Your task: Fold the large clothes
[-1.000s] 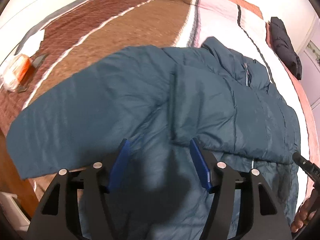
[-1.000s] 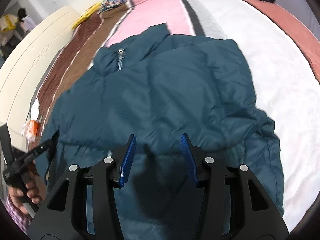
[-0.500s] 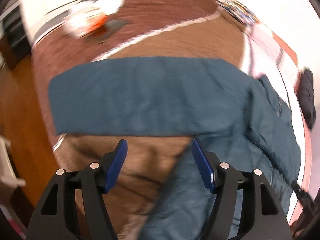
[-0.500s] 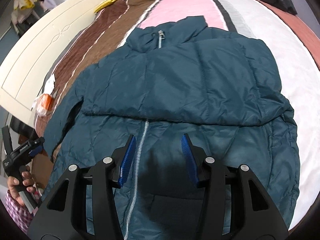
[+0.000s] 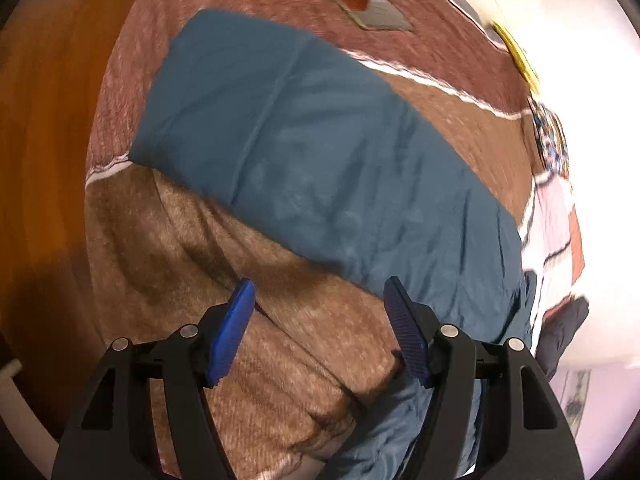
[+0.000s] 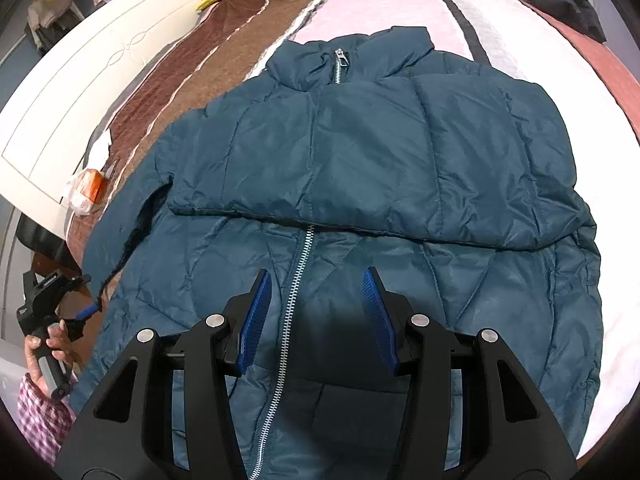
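Striped brown, pink and white bed (image 6: 360,4), cream headboard (image 6: 80,92) far left, orange wooden floor (image 5: 44,128) beside it.

The teal quilted puffer jacket (image 6: 360,184) lay front-up on the striped bedspread, its collar pointing toward the far end of the bed. Its silver zipper (image 6: 294,280) was closed up to the collar. One sleeve (image 6: 400,168) was folded flat across the chest, covering the middle of the zipper. The other sleeve (image 5: 304,152) lay extended straight out across the brown stripes.
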Demonstrator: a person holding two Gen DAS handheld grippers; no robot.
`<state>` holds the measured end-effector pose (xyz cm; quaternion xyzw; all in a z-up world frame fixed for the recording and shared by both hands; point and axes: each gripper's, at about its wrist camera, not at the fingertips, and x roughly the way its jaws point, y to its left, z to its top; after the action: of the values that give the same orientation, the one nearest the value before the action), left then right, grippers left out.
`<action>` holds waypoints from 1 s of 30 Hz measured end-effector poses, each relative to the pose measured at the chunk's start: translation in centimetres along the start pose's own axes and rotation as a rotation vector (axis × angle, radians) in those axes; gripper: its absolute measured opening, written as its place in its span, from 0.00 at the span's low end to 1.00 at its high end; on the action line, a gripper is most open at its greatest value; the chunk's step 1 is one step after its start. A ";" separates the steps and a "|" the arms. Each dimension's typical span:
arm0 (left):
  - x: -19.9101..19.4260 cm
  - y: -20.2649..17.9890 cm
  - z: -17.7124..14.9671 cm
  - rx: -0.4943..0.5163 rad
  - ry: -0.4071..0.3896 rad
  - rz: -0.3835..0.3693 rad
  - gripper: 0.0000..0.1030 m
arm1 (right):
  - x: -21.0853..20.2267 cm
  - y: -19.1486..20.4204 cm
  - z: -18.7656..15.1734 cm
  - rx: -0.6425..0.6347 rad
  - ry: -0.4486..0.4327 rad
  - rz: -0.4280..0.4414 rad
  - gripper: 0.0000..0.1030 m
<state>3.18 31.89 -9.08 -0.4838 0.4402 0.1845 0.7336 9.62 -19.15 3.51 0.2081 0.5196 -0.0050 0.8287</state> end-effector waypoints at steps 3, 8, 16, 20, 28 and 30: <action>0.5 1.1 0.7 -0.050 -0.022 0.005 0.64 | 0.3 0.0 0.1 0.001 0.008 -0.004 0.47; 0.9 2.5 2.1 -0.133 -0.054 -0.001 0.64 | 0.7 0.3 0.0 -0.013 0.018 -0.006 0.47; 0.3 3.2 3.5 -0.165 -0.140 -0.014 0.39 | 1.3 0.5 0.0 -0.011 0.033 -0.010 0.47; -0.7 2.5 3.9 -0.103 -0.195 0.014 0.13 | 1.5 0.4 -0.1 -0.008 0.039 -0.009 0.46; -4.7 -2.3 4.3 0.105 -0.312 -0.016 0.02 | 1.2 0.3 0.0 -0.003 0.028 0.005 0.46; -6.1 -4.6 4.0 0.170 -0.332 -0.046 0.02 | 0.9 0.1 0.2 -0.002 0.017 0.010 0.46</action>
<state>4.96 34.17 -0.94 -0.3930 0.3161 0.2071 0.8383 10.17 -18.91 2.87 0.2102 0.5255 0.0014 0.8244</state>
